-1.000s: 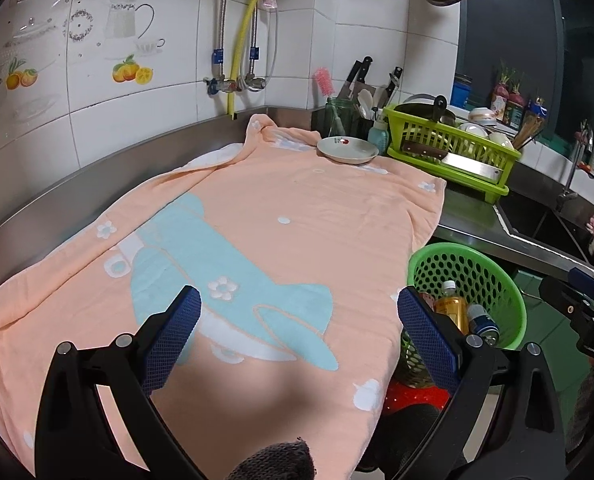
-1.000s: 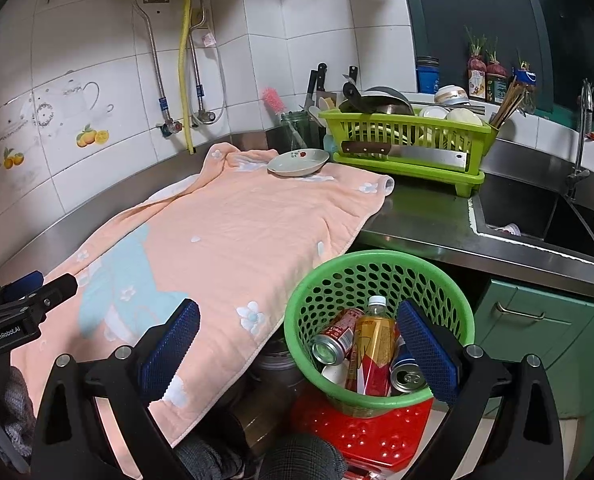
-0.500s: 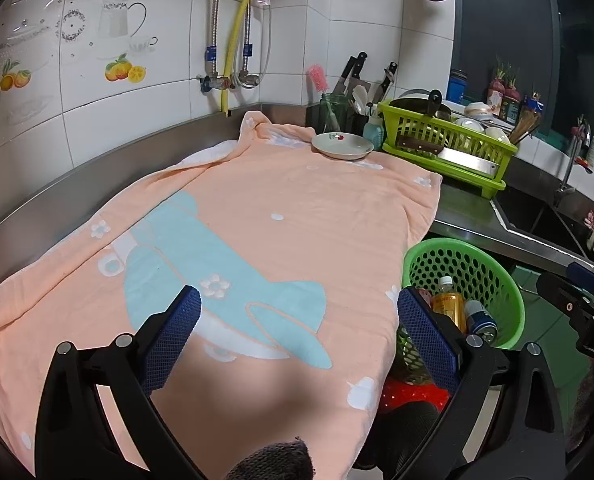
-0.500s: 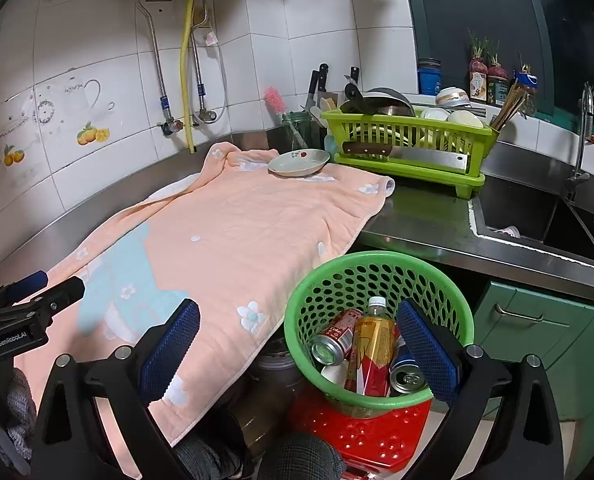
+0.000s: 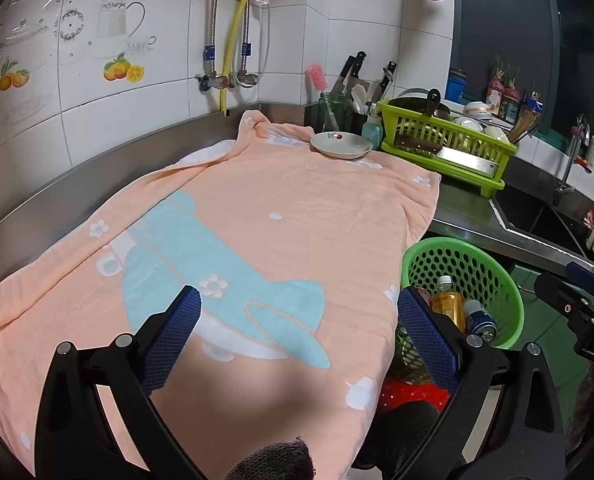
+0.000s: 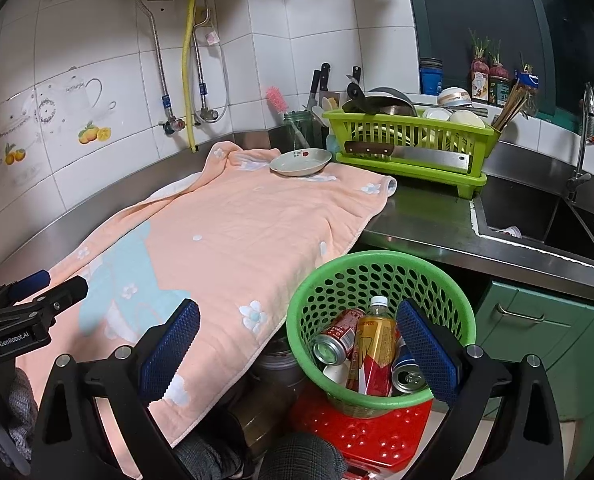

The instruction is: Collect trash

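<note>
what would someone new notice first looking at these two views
The peach towel with a blue airplane print covering the steel counter, with a small plate at its far end. Next, the round green basket on a red stool beside the counter, holding cans and a yellow drink bottle. Both the left gripper and right gripper are open and empty.

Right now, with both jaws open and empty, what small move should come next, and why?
Probably none beyond pulling back: the round green perforated basket already holds the cans and bottle, the peach towel shows no trash, only a small white plate.
</note>
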### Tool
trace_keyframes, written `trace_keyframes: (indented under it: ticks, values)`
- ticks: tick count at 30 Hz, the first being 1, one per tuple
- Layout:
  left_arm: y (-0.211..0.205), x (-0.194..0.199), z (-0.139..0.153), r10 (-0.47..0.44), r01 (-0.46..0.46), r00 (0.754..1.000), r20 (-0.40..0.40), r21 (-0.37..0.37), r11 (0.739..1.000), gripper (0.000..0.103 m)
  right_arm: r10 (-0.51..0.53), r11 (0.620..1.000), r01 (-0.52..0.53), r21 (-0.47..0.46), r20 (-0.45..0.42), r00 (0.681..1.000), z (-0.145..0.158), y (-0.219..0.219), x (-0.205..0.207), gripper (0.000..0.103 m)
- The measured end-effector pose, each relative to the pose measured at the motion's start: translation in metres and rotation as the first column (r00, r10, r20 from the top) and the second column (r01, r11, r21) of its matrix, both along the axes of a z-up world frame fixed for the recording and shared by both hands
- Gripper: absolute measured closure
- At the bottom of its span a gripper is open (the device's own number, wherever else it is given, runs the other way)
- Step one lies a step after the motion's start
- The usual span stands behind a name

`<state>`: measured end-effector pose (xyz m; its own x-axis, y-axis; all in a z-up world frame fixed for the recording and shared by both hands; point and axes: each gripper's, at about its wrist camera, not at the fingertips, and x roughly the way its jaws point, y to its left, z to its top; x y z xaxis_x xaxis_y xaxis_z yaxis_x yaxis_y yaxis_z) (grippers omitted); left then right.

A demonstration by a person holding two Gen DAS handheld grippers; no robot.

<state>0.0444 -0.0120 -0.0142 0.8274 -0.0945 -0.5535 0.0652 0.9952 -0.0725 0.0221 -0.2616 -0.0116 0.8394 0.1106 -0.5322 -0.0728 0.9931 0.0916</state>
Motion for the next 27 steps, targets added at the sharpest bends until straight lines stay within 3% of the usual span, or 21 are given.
trace_keyframes:
  ticks: [27]
  values:
    - [0.0025, -0.0014, -0.0003, 0.009, -0.009, 1.0, 0.012, -0.009, 1.0, 0.006, -0.006, 1.0, 0.006, 0.008, 0.003, 1.0, -0.0013, 0.0012, -0.0008, 0.008]
